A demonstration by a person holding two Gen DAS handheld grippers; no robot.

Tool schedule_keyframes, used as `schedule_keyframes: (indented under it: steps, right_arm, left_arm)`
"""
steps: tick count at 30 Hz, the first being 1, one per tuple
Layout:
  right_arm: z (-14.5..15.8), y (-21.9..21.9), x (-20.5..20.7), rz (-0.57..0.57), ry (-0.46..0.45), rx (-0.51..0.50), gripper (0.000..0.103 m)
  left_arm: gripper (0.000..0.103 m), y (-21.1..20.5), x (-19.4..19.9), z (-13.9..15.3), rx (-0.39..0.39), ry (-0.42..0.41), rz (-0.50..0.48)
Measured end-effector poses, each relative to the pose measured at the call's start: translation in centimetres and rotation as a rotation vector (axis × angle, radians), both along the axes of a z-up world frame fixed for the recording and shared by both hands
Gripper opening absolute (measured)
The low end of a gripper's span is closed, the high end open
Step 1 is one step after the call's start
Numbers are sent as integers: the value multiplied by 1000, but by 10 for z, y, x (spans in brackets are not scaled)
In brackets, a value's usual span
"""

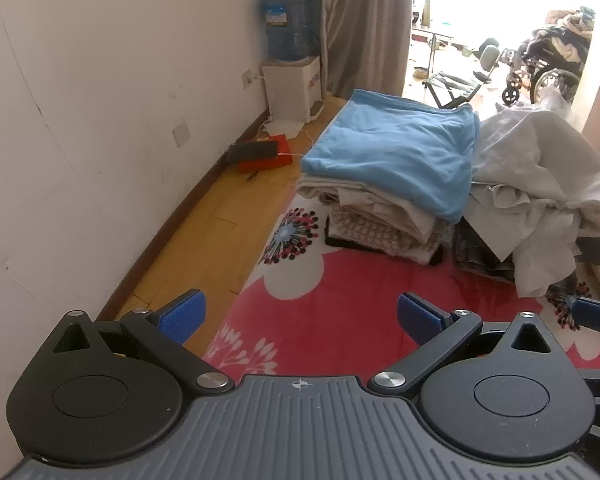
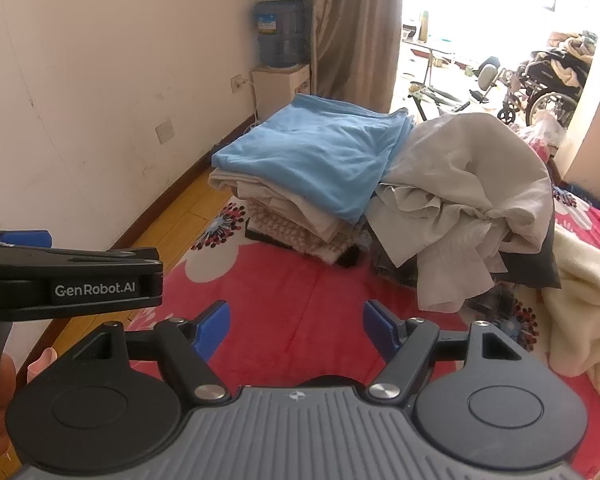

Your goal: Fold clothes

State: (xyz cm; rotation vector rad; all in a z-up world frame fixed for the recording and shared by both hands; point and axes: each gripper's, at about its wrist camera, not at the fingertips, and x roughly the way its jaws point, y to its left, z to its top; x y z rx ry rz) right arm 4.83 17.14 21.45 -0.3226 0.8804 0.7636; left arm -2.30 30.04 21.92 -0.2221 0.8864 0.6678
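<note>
Folded stack topped by blue garment on red blanket, crumpled pale heap beside it unfolded; left gripper and right gripper jaws wide, empty.

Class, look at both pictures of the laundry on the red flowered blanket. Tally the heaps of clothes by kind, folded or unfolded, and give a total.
Folded stack, with the blue garment on top: 1
Unfolded heap of pale grey clothes beside it: 1
Total: 2 heaps
</note>
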Motion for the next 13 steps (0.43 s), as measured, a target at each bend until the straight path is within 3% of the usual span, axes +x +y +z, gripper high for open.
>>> schedule_keyframes:
  steps: [13]
  right_arm:
    - [-4,-2,2,-6,4,-7,77]
  left_arm:
    - [103,1,0,-1,9,2,8]
